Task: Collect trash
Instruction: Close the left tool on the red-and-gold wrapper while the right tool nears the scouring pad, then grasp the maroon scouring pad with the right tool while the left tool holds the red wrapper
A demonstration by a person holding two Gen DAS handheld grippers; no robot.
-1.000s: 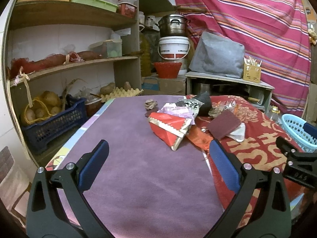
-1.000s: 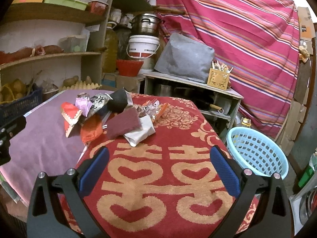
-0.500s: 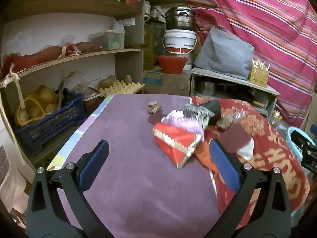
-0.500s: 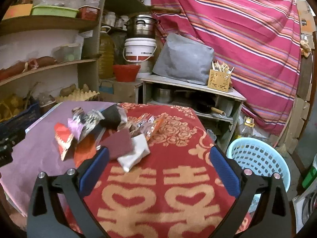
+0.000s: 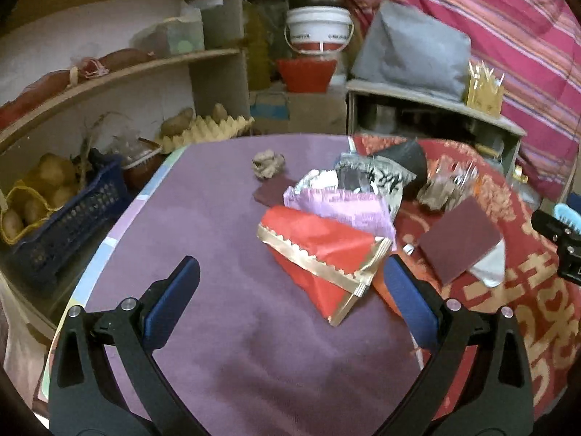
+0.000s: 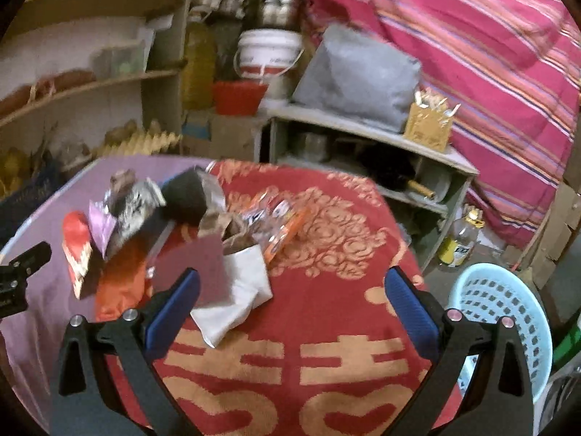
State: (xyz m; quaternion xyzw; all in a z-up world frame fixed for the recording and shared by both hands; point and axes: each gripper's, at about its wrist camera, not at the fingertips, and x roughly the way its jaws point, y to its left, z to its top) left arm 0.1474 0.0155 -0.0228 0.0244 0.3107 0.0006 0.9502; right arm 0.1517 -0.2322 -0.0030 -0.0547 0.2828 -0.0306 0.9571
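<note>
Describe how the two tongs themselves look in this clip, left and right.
Both look alike: the left tongs and right tongs have black angular frames with triangular cut-outs, silver round screw heads near the finger bases, and blue pads on the inner faces. No cables, sleeves or hands show.

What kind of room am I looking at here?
Most likely a home pantry or storeroom. Wooden shelves hold a blue crate of potatoes and an egg tray, a steel pot sits on a white bucket, and a cloth-covered table carries scattered wrappers.
</note>
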